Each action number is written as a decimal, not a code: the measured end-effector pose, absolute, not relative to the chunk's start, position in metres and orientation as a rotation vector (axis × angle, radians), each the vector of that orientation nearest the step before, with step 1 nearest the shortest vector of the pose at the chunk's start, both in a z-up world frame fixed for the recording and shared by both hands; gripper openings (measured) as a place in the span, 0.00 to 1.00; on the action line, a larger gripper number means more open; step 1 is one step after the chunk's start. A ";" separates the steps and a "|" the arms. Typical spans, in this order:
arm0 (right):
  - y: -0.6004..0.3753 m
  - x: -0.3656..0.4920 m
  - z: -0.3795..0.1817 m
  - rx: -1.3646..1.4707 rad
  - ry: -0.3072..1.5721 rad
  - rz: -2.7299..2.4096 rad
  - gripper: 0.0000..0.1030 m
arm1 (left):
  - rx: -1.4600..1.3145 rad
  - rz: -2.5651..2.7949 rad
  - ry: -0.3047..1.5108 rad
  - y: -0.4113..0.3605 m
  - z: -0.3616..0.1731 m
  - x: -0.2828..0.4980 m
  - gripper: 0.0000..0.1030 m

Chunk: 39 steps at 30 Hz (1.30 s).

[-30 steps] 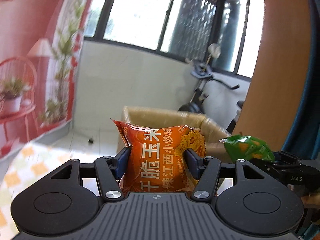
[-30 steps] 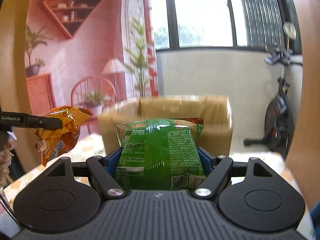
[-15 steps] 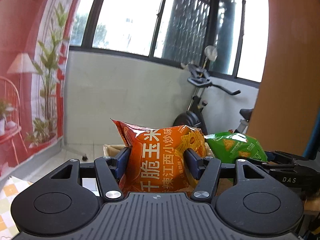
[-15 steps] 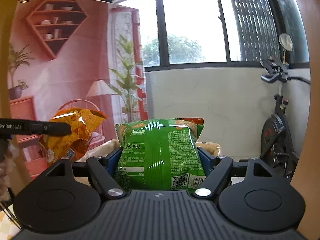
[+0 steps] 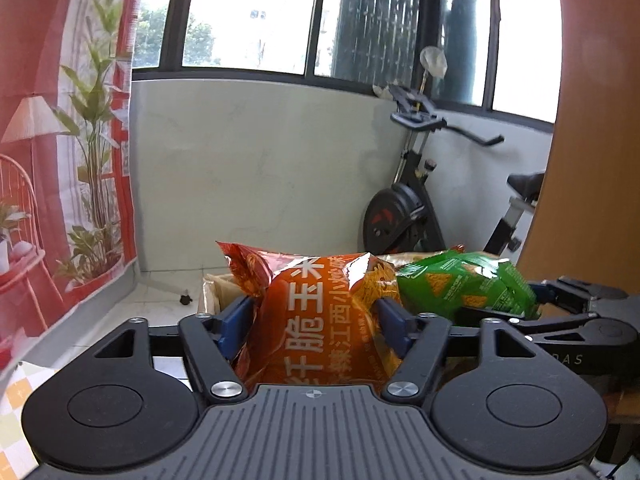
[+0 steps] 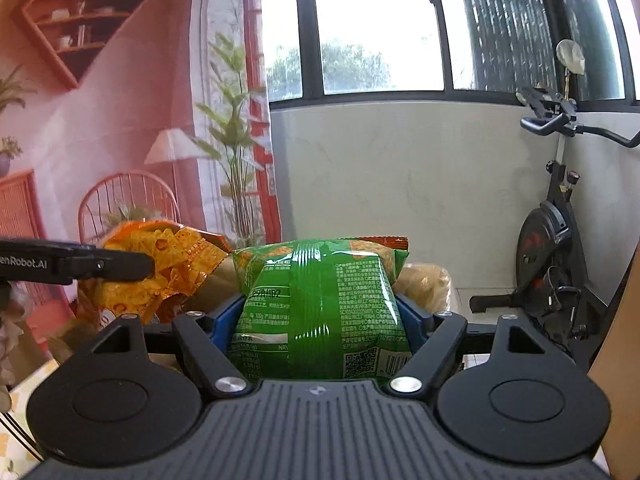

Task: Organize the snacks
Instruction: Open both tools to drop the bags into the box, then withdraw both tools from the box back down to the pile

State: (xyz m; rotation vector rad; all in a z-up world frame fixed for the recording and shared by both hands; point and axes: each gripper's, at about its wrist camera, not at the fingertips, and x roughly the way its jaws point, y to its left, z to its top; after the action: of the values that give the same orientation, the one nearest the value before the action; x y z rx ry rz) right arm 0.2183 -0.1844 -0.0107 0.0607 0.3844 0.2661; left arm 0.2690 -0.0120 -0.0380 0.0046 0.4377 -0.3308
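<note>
The left tongs [image 5: 316,320] have an orange snack bag [image 5: 320,320] between their blue pads [image 5: 236,324], and the jaws are opening around it; the pads sit right at the bag's sides, though whether they press on it cannot be told. The bag stands upright between the jaws, its crimped top reaching past the fingertips.

The right tongs [image 6: 320,320] are clamped on a green snack bag [image 6: 320,308], which fills the gap from pad to pad, back panel and barcode facing the camera; these jaws are easing apart a little too.

In the left view, the green snack bag [image 5: 464,284] and right tongs [image 5: 560,312] lie just to the right of the left tongs. Ahead of and below both bags, the rim of a cardboard box [image 5: 214,288] shows. Beyond the tongs stand a pale wall, windows, and an exercise bike [image 5: 408,216] to the right.
</note>
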 end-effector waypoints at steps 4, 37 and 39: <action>-0.184 0.225 -0.015 0.044 0.399 0.244 0.85 | 0.038 -0.313 0.454 -0.016 -0.039 0.272 0.79; -0.182 0.084 -0.028 0.114 0.414 0.223 0.88 | -0.065 -0.240 0.525 0.054 -0.049 0.159 0.83; -0.178 0.078 -0.033 0.110 0.427 0.221 0.88 | -0.069 -0.228 0.542 0.058 -0.055 0.154 0.83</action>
State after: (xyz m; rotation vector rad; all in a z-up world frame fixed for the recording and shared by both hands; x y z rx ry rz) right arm 0.0783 -0.1781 -0.0333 0.1104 0.4269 0.2208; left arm 0.1542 0.0579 -0.0548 -0.0690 0.5417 -0.2285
